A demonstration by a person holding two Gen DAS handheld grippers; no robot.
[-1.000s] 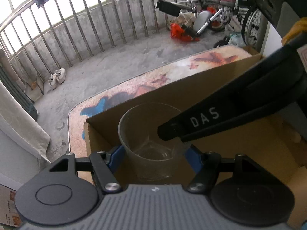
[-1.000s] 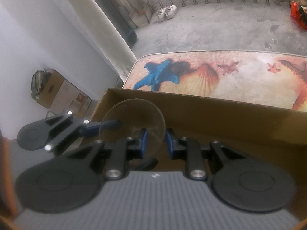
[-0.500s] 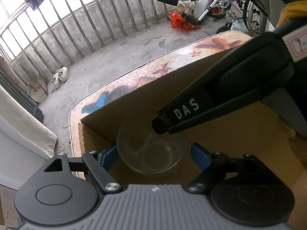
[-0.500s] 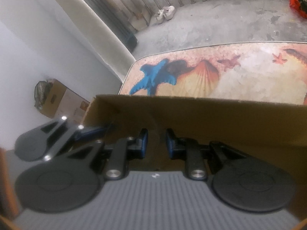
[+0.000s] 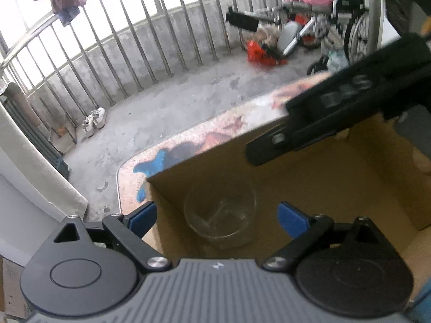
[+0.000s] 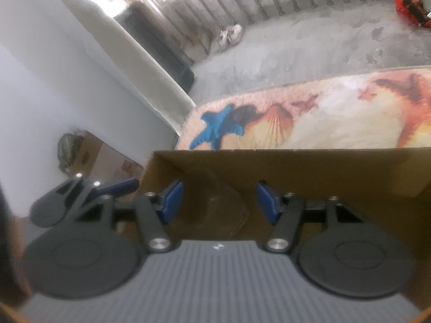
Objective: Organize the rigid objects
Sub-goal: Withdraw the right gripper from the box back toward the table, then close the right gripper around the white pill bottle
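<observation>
Both tongs gaped wide, holding nothing: left tongs (image 5: 218,216) and right tongs (image 6: 219,197) hung over the glass (image 5: 220,216) standing low-centre inside the cardboard box (image 5: 336,177).

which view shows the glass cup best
The left wrist view: the glass cup stands upright in the cardboard box, its rim and base visible. In the right wrist view it is a blurred, faint outline.

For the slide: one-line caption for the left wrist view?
Left tongs open above clear glass standing in cardboard box.
</observation>
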